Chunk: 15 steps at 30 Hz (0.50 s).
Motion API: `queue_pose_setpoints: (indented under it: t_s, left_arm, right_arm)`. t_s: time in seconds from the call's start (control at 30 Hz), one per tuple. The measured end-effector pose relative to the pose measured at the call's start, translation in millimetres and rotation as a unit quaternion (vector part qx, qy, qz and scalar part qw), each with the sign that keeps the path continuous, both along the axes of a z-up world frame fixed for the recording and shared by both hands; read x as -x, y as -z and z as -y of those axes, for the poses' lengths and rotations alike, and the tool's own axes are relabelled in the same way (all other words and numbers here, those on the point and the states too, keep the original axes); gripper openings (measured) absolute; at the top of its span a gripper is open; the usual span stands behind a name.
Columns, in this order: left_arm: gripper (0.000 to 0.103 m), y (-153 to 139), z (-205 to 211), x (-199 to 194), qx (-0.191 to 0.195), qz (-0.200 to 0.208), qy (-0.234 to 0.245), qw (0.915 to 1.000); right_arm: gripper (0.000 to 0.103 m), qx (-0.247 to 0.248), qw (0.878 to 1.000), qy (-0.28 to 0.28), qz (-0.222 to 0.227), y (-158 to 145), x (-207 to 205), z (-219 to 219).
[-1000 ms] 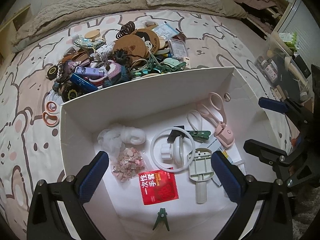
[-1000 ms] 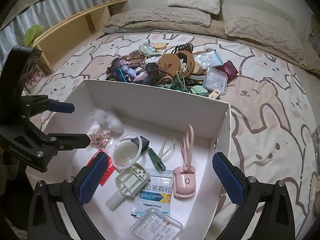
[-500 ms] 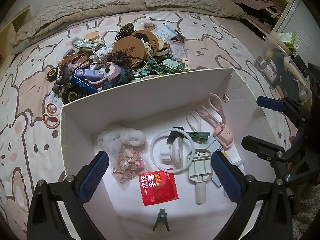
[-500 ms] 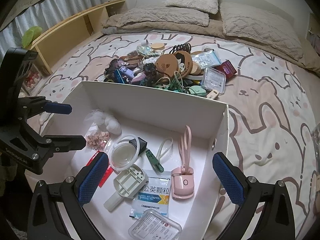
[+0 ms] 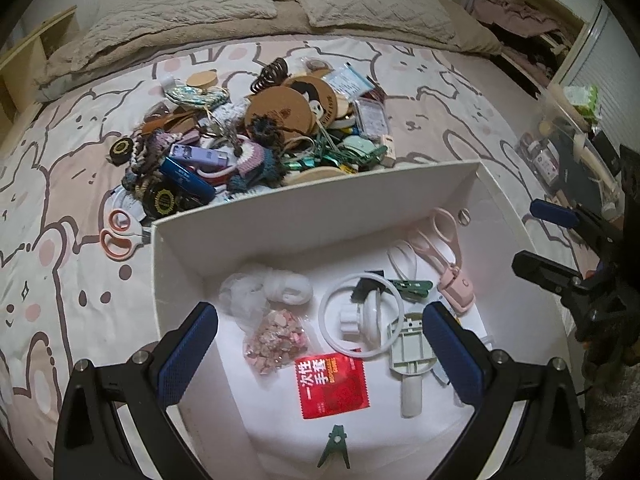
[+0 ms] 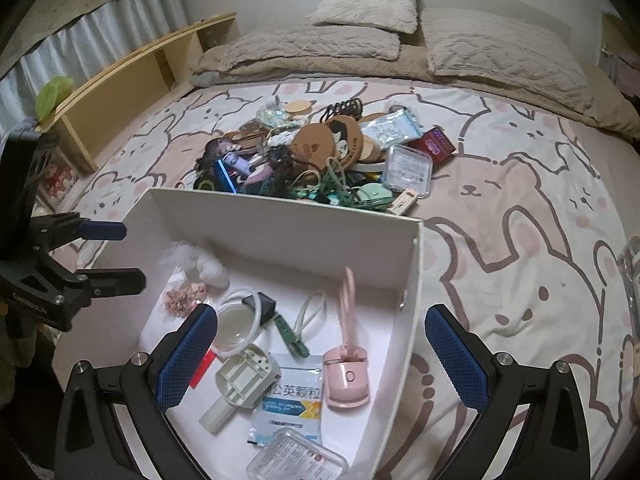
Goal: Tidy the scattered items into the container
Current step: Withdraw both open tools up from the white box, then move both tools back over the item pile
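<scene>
A white box (image 5: 320, 204) (image 6: 280, 216) stands on the bed with several items inside: a red packet (image 5: 334, 386), a pink eyelash curler (image 6: 348, 372), a white ring (image 5: 362, 316) and a green clip (image 5: 334, 450). Behind its far wall lies a heap of scattered items (image 5: 256, 148) (image 6: 320, 160), with cork coasters, a blue tube and hair ties. My left gripper (image 5: 320, 352) hovers open over the box's near left part, holding nothing. My right gripper (image 6: 320, 356) is open and empty over the box's right side. Each gripper shows at the edge of the other's view.
Orange-handled scissors (image 5: 120, 232) lie on the rabbit-print sheet left of the box. Pillows (image 6: 368, 4) and a folded blanket sit at the bed's head. A wooden shelf (image 6: 132, 80) runs along the left; storage bins (image 5: 568, 140) stand right of the bed.
Both grippers have drawn back and lifted a little, so the heap and the bed's head show more fully. Nothing was taken hold of; the box contents have not moved.
</scene>
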<state>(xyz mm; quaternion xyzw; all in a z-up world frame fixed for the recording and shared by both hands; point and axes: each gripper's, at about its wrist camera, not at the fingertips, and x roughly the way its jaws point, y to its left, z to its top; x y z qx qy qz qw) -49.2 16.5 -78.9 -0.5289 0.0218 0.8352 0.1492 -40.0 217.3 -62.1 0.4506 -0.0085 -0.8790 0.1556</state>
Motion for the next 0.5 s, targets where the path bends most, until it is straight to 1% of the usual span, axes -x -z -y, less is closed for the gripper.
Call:
queue_pose_setpoints:
  t_s: [0.2,0.33,0.5]
  left_arm:
    - [0.103,-4.6,12.3,7.5,-0.007,-0.011,-0.018,0.9998]
    - [0.103,-6.3,18.6,11.5,-0.004,-0.021,-0.026,0.9994]
    - [0.103,-8.2,33.0,17.6,-0.013,-0.028,-0.048,0.9984]
  right_arm:
    - [0.103,0.002,1.000,0.017,-0.007,-4.3,8.3,-16.3]
    - [0.103,0.005,0.999,0.030,-0.010,-6.3,14.4,-28.6]
    - [0.103,0.006,0.999,0.048,-0.006,-5.4,23.5,-39.6]
